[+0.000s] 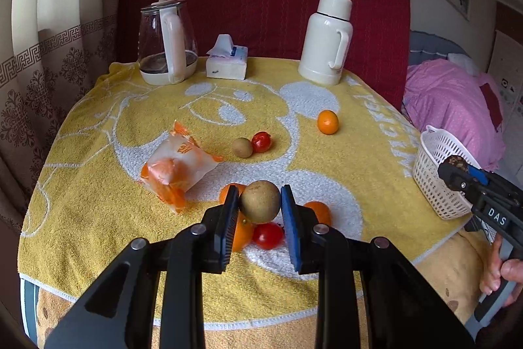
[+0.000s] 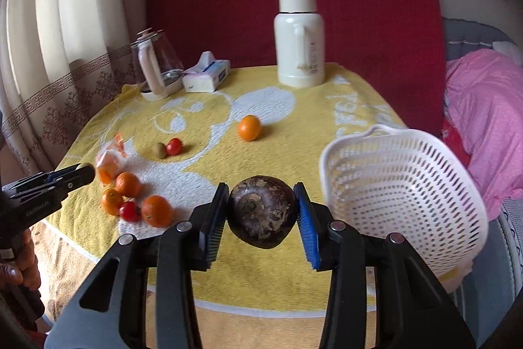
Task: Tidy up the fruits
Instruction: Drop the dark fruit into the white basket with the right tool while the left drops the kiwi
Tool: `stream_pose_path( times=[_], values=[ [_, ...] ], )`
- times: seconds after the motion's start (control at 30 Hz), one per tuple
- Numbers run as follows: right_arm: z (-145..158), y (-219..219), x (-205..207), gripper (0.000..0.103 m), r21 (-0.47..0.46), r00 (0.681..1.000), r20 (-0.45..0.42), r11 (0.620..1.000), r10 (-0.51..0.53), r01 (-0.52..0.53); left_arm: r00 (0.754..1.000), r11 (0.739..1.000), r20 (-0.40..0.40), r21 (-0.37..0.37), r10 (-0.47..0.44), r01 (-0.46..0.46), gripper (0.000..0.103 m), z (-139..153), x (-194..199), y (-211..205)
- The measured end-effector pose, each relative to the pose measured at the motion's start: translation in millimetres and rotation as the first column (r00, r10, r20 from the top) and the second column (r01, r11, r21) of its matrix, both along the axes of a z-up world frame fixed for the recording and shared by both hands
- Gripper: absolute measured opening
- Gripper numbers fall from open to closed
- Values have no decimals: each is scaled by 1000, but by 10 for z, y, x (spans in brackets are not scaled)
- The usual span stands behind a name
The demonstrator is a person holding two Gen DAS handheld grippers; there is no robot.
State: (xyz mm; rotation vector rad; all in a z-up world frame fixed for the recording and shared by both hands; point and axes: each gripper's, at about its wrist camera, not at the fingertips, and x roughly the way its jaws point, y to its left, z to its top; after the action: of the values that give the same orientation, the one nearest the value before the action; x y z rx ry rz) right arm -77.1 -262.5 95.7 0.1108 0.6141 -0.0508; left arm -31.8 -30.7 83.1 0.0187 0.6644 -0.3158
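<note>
Two round fruits pinched: smooth tan longan (image 1: 260, 201), dark rough chestnut (image 2: 262, 211).

I've got a round tan-brown longan (image 1: 260, 201) pinched between the left gripper's (image 1: 258, 206) pads, lifted above a cluster of three oranges (image 2: 157, 211) and a cherry tomato (image 2: 129, 211) on the yellow towel. My right gripper (image 2: 263, 211) clamps a dark, mottled brown fruit (image 2: 263, 211) (I can't tell its kind), held just left of the white perforated basket (image 2: 402, 185), which sits tilted at the table's right edge. Farther back lie a second longan (image 1: 242, 147) touching a red tomato (image 1: 261, 141), and a lone orange (image 1: 328, 121) well apart.
</note>
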Motion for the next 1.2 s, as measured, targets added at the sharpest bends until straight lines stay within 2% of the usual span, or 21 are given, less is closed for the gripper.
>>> stream_pose_path(
  times=[0.23, 0.47, 0.57, 0.6, 0.77, 1.0, 1.1, 1.2],
  values=[
    [-68, -644, -98, 42, 20, 991, -27, 991, -128, 129, 997, 997, 12, 19, -71, 71, 27, 61, -24, -371],
    [-119, -1030, -172, 43, 32, 978, -30, 978, -207, 208, 987, 986, 12, 35, -162, 161, 27, 119, -27, -795],
    [-90, -1169, -221, 53, 54, 970, -6, 969, -242, 242, 978, 978, 19, 42, -207, 206, 27, 146, -47, -995],
    [-85, -1210, -239, 53, 60, 967, 0, 965, -254, 254, 975, 974, 22, 46, -223, 222, 27, 151, -61, -1062],
    [-66, -1358, -299, 53, 88, 955, 16, 952, -295, 293, 948, 947, 16, 46, -318, 317, 27, 164, -99, -1427],
    [27, -1480, -396, 53, 98, 938, 59, 937, -343, 336, 893, 893, 6, 8, -450, 450, 27, 176, -157, -1947],
    [53, -1543, -437, 61, 114, 927, 72, 926, -368, 359, 866, 866, -8, -14, -499, 499, 27, 157, -170, -2144],
    [72, -1600, -462, 61, 123, 920, 78, 919, -385, 374, 846, 846, -30, -35, -533, 532, 27, 109, -147, -2318]
  ],
)
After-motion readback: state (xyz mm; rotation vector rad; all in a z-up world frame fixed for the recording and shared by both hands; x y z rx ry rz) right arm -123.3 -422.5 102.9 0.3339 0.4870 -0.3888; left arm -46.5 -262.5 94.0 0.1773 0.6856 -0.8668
